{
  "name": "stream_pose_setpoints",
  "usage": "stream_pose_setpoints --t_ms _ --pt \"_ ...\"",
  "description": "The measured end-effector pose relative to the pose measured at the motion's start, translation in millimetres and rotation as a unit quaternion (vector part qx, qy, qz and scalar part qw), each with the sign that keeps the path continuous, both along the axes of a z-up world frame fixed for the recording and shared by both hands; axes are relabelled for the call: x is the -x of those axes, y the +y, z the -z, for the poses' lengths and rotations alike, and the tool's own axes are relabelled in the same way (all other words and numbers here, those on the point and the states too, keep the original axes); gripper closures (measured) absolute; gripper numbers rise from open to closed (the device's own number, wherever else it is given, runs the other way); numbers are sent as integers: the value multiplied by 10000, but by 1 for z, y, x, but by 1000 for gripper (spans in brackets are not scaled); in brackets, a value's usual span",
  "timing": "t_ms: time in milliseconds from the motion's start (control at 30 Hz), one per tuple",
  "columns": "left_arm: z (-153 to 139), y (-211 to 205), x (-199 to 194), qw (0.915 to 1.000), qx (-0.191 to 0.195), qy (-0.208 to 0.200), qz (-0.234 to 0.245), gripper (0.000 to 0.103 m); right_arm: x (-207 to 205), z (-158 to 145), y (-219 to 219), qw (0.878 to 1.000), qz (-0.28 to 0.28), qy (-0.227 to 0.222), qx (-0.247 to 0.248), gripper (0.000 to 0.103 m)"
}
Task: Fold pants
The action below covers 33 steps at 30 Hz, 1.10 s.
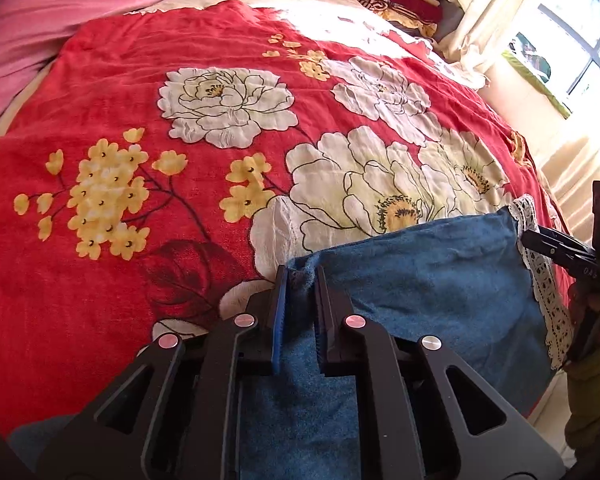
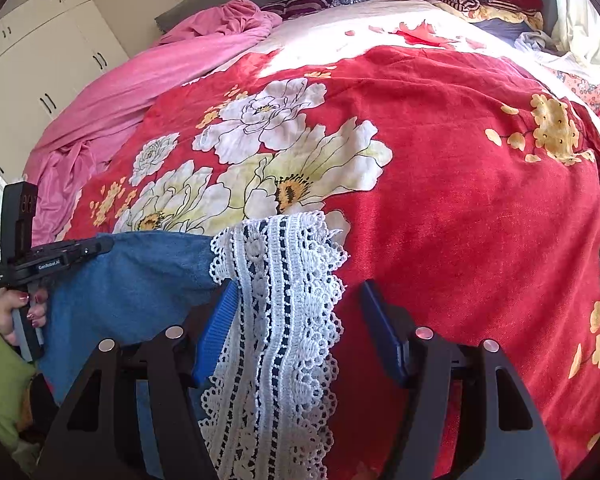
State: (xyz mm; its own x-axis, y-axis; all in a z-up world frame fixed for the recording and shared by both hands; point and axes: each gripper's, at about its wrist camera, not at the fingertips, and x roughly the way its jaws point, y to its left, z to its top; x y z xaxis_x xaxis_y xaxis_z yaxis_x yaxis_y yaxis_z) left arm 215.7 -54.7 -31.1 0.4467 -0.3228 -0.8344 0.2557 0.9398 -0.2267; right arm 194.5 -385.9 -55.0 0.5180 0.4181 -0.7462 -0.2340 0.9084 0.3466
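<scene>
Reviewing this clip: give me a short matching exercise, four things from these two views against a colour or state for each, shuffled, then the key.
Things
1. pants
2. lace trim
3. left gripper
4. right gripper

States
A. white, openwork, draped between spread fingers
B. blue, held up above the red floral blanket
C. jaws wide apart, lace hanging between them
D. jaws close together, pinching blue fabric

Pairs: 1-B, 2-A, 3-D, 4-C

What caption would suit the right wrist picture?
Blue denim pants with white lace trim held over a red floral bedspread, the lace between the right gripper's open fingers.
</scene>
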Motion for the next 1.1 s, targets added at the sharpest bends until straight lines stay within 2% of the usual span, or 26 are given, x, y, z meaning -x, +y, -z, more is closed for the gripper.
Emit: stream_pose_setpoints --t_ms 33,67,133,200,267,300,333,367,400,433,467,533,600,700,767,833,900,1000,1033,1100 --pt "-2 3 1 10000 72 0 -33 91 -1 -1 -1 10000 -21 28 -40 40" --pt "-4 7 2 9998 166 -17 -93 79 -3 -2 -2 9999 -27 64 -145 40" --pt "-10 11 3 9996 223 -78 -122 65 -9 -1 -8 9987 -10 181 -477 40" --pt "-9 13 4 9998 180 -45 -123 65 -18 3 -13 9968 -16 285 -751 42" --pt "-3 11 3 9998 128 34 -115 65 -25 9 -12 9949 -128 404 -913 51" --pt "1 9 4 9999 84 42 -102 65 -26 11 -12 9933 -194 431 -1051 58" --pt "3 6 5 9999 22 2 -101 65 -27 11 -11 9915 -265 449 -1192 76" --pt "4 4 7 9999 -22 -65 -123 66 -27 12 -10 9891 -381 468 -1344 83" --pt "3 2 9 9998 -63 -129 -152 70 -25 10 -8 9885 -431 417 -1385 86" --pt "2 0 10 9996 -95 -191 -166 82 -22 5 -5 9908 -417 289 -1256 87" --pt "0 -2 12 9995 -130 -248 -167 88 -18 -4 -2 9927 -462 124 -1108 88" --pt "-2 -8 14 9987 -307 -377 -165 88 -10 -31 2 9939 -596 -450 -806 88" --pt "-3 -13 13 9976 -463 -478 -180 88 -10 -50 9 9931 -732 -800 -437 88" --pt "0 -16 9 9956 -677 -538 -367 88 -24 -49 28 9916 -892 -772 532 88" --pt "5 -18 9 9934 -870 -628 -412 84 -37 -29 36 9910 -897 -404 905 87" --pt "9 -19 10 9925 -934 -677 -412 84 -46 -8 37 9906 -867 -132 1052 83" --pt "10 -17 9 9926 -905 -688 -432 82 -48 1 34 9914 -816 -92 1014 80" --pt "10 -13 9 9918 -905 -728 -531 72 -46 1 26 9944 -620 -92 850 72" --pt "10 -12 9 9914 -909 -741 -580 67 -43 -1 23 9951 -533 -135 822 65" --pt "9 -8 10 9920 -809 -751 -609 66 -34 -9 16 9960 -289 -295 789 57"
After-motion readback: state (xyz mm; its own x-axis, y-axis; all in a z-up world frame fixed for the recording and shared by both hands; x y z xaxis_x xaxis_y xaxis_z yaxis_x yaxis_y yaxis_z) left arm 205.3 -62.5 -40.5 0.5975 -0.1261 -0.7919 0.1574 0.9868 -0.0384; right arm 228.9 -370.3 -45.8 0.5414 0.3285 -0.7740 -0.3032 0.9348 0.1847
